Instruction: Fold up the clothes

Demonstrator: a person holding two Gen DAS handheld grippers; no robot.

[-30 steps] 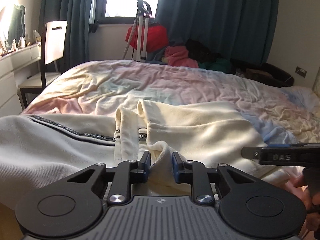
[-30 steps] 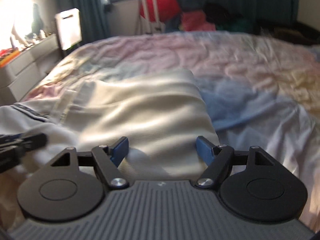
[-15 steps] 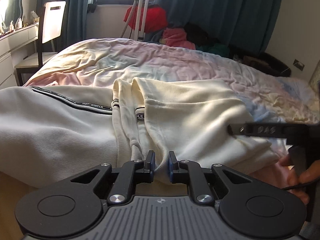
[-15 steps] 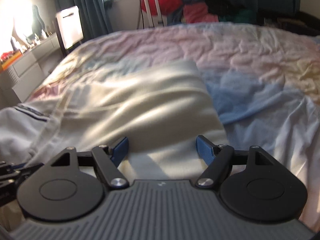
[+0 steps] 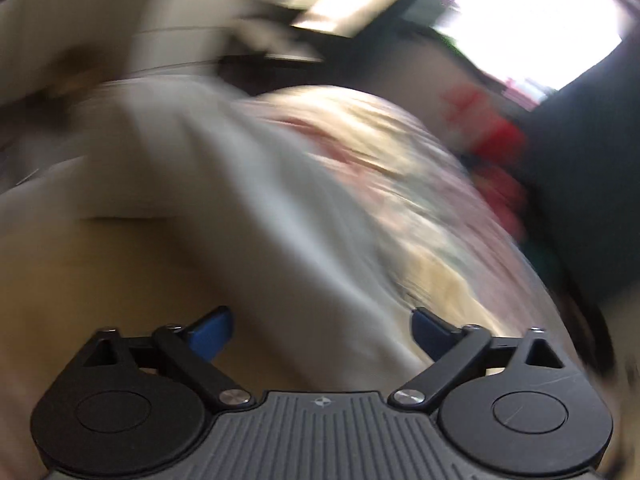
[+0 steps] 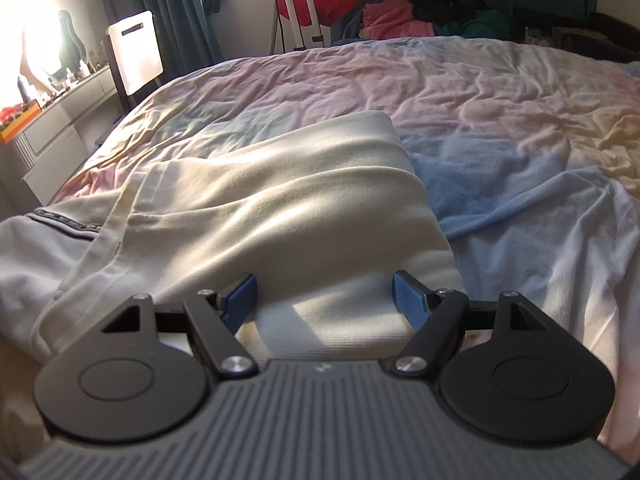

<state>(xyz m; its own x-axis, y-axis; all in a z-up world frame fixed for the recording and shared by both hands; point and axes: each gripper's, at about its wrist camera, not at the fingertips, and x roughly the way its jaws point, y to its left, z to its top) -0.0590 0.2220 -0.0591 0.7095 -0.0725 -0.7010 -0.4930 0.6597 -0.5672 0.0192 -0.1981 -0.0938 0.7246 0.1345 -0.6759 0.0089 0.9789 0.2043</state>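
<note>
A cream folded garment [image 6: 280, 208] lies on the pastel bedspread [image 6: 500, 92], next to a pale grey garment with a dark printed stripe [image 6: 40, 248] at its left. My right gripper [image 6: 325, 300] is open and empty, low over the near edge of the cream garment. The left wrist view is badly motion-blurred and tilted; my left gripper [image 5: 322, 330] is open with nothing between its fingers, over pale grey cloth [image 5: 248, 208].
A white chair [image 6: 136, 56] and a dresser with small items [image 6: 48, 120] stand at the left of the bed. A stand with a red bag [image 6: 316, 4] and a pile of clothes [image 6: 400, 20] sit by the window behind the bed.
My left gripper has let go of the cream garment's edge, opened wide and swung away fast to the left, tilting its view. My right gripper stays open and has barely moved.
</note>
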